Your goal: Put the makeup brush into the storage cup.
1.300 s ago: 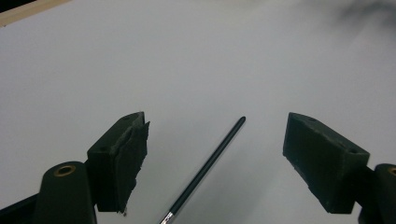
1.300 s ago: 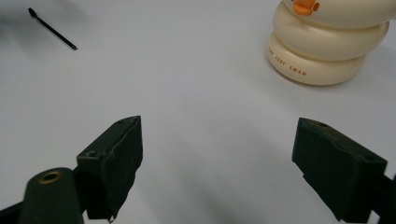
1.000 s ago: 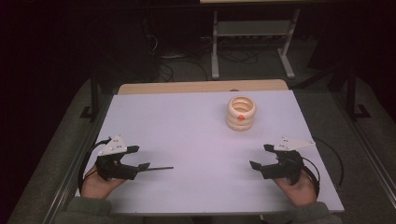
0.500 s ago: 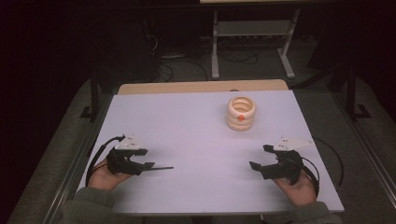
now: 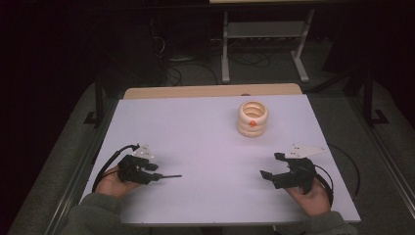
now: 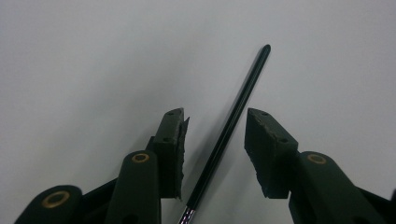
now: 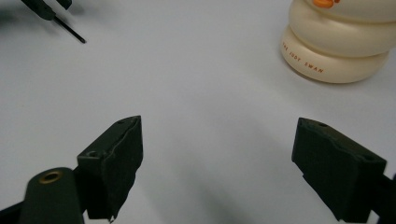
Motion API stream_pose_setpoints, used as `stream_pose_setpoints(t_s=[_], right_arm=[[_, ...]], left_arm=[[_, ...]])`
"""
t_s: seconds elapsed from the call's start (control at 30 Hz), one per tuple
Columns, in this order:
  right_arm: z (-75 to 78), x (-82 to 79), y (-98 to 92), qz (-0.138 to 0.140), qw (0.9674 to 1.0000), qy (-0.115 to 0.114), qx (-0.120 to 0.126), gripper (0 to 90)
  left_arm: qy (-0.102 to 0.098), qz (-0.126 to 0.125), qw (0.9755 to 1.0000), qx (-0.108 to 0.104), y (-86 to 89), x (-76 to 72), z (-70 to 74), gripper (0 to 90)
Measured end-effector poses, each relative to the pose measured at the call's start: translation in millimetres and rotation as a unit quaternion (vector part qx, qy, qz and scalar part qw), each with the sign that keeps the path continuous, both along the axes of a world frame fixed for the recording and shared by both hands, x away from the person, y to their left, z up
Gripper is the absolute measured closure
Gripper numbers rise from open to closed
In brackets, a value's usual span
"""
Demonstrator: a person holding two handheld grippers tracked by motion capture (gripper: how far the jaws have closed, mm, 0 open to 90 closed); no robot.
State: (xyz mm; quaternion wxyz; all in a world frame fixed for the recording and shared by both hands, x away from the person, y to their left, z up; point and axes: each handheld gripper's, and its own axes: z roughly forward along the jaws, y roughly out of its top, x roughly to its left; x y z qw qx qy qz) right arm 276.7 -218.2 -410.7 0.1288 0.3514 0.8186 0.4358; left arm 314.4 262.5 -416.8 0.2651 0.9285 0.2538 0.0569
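Note:
A thin black rod with a silver collar lies flat on the white table at the front left. My left gripper is open around it, and the rod runs between the two jaws, clear of both pads. My right gripper stands open and empty at the front right. Ahead of it a cream stack of rings with an orange beak stands upright. In the right gripper view that stack is at the upper right and the rod's tip at the upper left.
A wooden strip edges the table's far side. Beyond it, a metal stand and loose cables sit on the dark floor. A cable loops from my right gripper toward the table's right edge.
My left gripper has slid to the right along the rod, so its jaws now straddle it. The rod, the ring stack and my right gripper have stayed put.

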Motion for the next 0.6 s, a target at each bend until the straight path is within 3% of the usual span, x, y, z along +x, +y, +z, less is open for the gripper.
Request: stream_pose_setpoints(t_s=[0.07,0.23,0.27,0.6], right_arm=[[-0.2,0.0,0.5,0.001,1.0000,0.000,0.000,15.6],[-0.2,0.1,1.0,0.002,1.0000,0.001,0.000,15.6],[-0.3,0.1,1.0,0.002,1.0000,0.001,-0.001,15.6],[-1.1,0.5,2.7,0.006,1.0000,-0.001,-0.003,15.6]], left_arm=[[0.003,-0.006,0.9999,0.009,0.7,1.6,-1.0,60.7],[0.015,0.007,0.9998,0.007,-1.5,1.5,-7.2,62.4],[0.016,-0.003,0.9996,0.023,-1.1,2.4,-7.5,63.1],[0.003,-0.009,0.9994,0.033,-4.9,-1.1,-7.6,74.3]])
